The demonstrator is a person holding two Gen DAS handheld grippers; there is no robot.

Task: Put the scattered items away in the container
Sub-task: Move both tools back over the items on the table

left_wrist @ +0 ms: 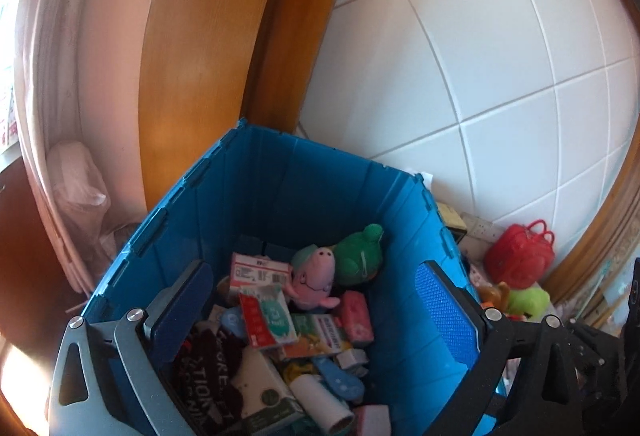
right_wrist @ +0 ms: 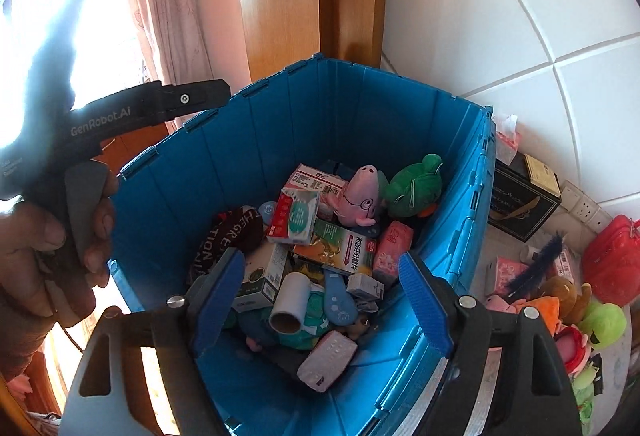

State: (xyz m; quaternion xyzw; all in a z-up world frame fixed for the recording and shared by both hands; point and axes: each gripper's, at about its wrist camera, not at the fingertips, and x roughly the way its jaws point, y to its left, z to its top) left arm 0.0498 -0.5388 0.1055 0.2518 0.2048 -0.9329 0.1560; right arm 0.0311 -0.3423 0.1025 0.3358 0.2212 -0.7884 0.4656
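left wrist: left gripper [left_wrist: 316,308] over the blue crate [left_wrist: 280,176], jaws spread wide, nothing between the pads. crate is packed: pink pig plush [left_wrist: 314,278] next to green plush [left_wrist: 358,256] at the far side, red/white box [left_wrist: 268,320] tilted on top in the middle, pink packet [left_wrist: 358,316] to its right, dark printed cloth [left_wrist: 208,368] near-left, white tube [left_wrist: 320,402] lying nearest the cam. crate sits against a wooden door frame [left_wrist: 208,36] w/ white tiled wall [left_wrist: 500,56] behind. outside the crate on the right: red bag [left_wrist: 520,256] and lime plush [left_wrist: 528,300].

right wrist: right gripper [right_wrist: 322,300] also above the crate [right_wrist: 248,140], jaws open, empty. same pile below; white tube [right_wrist: 290,302] and a blister pack [right_wrist: 328,360] lie closest. a hand [right_wrist: 36,256] at left holds the handle of the left gripper's black body [right_wrist: 120,112]. still scattered right of the crate: black box [right_wrist: 520,204], pink pack [right_wrist: 502,272], dark feather [right_wrist: 536,264], red bag [right_wrist: 614,260], lime plush [right_wrist: 602,322]. can't tell what they rest on.
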